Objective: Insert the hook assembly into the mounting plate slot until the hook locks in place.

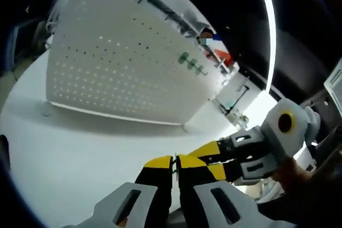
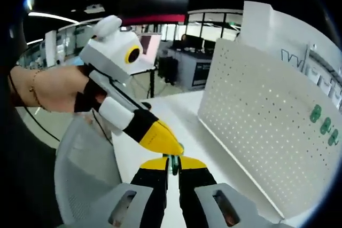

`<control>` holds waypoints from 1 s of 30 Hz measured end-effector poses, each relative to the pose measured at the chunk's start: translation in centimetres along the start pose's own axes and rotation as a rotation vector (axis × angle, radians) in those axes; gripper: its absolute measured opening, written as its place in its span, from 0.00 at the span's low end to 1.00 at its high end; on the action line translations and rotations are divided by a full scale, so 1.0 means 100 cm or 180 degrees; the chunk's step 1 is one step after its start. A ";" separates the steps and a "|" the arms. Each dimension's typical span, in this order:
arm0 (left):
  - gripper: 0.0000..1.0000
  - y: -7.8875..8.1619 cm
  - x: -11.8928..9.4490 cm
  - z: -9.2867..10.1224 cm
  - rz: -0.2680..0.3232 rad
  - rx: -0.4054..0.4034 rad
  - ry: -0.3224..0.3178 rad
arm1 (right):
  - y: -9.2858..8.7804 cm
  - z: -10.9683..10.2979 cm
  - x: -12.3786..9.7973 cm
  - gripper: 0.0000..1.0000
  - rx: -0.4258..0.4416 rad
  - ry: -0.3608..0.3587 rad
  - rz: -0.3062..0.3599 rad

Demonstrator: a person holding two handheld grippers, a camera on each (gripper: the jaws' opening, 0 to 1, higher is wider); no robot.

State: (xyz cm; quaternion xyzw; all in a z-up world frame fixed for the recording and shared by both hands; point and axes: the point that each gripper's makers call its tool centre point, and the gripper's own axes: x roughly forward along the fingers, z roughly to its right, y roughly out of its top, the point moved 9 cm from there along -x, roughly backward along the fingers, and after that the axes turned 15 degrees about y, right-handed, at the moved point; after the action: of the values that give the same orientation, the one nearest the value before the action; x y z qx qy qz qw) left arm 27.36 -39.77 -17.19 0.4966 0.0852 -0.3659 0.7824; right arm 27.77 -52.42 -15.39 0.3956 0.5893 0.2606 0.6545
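**Hook pinched, plate not yet reached**

My right fingers (image 2: 172,165) pinch the green hook (image 2: 175,163); my left fingers (image 1: 175,165) look pressed together beside it. The plate (image 2: 256,132) stands apart on the desk (image 1: 80,148). Next: carry to a slot.

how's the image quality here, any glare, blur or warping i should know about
Left gripper view: a blown-out light strip arcs down the right side, the pegboard bows from fisheye, and the background behind it is soft. Right gripper view: evenly lit, the pegboard curves toward the edge, and the small green part between the right gripper fingers is slightly blurred.
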 end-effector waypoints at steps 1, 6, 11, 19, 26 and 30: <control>0.02 0.000 0.000 0.000 -0.0001 0.0000 -0.0001 | 0.000 0.000 0.000 0.04 -0.0009 -0.0003 -0.0007; 0.02 0.000 -0.001 0.001 -0.0007 -0.0085 -0.0042 | 0.000 0.001 0.000 0.02 -0.0040 0.0019 0.0008; 0.02 0.000 -0.003 0.000 -0.0030 -0.0190 -0.0105 | 0.001 0.002 0.000 0.01 -0.0078 0.0096 0.0057; 0.01 -0.001 -0.005 -0.004 -0.0091 -0.0426 -0.0220 | 0.001 0.000 0.000 0.01 -0.0134 0.0187 0.0131; 0.02 -0.003 -0.004 0.003 -0.0148 -0.0109 -0.0062 | -0.002 -0.002 0.002 0.00 -0.0022 0.0178 0.0008; 0.02 -0.001 -0.005 0.004 -0.0121 -0.0080 -0.0076 | -0.001 -0.002 -0.001 0.00 0.0011 0.0112 0.0045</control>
State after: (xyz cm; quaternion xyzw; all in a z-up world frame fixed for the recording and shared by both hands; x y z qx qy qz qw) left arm 26.84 -39.89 -16.86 0.4807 0.0899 -0.3856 0.7824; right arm 27.50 -52.53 -15.45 0.3963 0.5984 0.2712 0.6414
